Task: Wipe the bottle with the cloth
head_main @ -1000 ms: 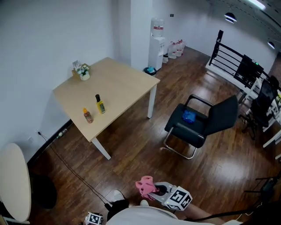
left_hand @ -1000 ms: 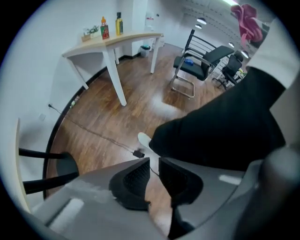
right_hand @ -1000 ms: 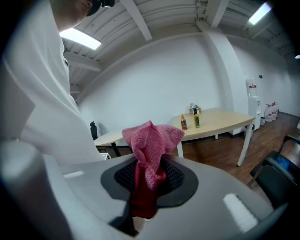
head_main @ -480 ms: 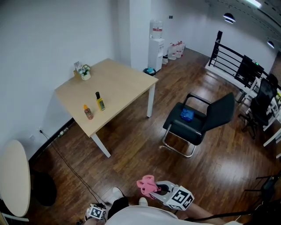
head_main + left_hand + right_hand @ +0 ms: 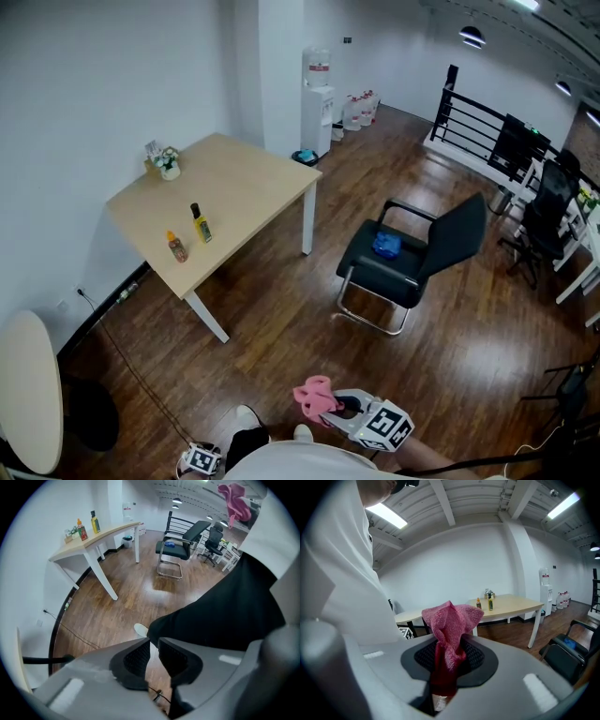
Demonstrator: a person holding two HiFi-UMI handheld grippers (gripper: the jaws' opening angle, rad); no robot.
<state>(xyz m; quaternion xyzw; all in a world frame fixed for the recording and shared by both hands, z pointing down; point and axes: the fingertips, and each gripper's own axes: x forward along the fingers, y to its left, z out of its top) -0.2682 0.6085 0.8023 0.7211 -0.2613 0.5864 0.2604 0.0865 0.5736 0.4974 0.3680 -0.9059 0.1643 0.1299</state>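
Observation:
A pink cloth [image 5: 451,625] is pinched in my right gripper [image 5: 449,656], which is shut on it; the head view shows that cloth [image 5: 313,396] and gripper [image 5: 342,408] at the bottom centre, close to my body. Two bottles stand far off on the light wooden table [image 5: 239,187]: a yellow one with a black cap [image 5: 201,225] and a smaller orange one [image 5: 175,247]. The right gripper view shows them small, the yellow bottle [image 5: 490,603] beside the orange bottle [image 5: 479,603]. My left gripper [image 5: 153,654] hangs low by my leg, shut on nothing; only its marker cube [image 5: 201,459] shows in the head view.
A small plant pot [image 5: 168,162] stands at the table's back corner. A black chair [image 5: 412,258] with a blue thing [image 5: 385,246] on its seat stands right of the table. A round white table [image 5: 26,389] is at the left edge. A cable [image 5: 141,380] runs over the wooden floor.
The whole room has slid a little left and down in the head view as my head turned. Both grippers stay where they were, the cloth still held.

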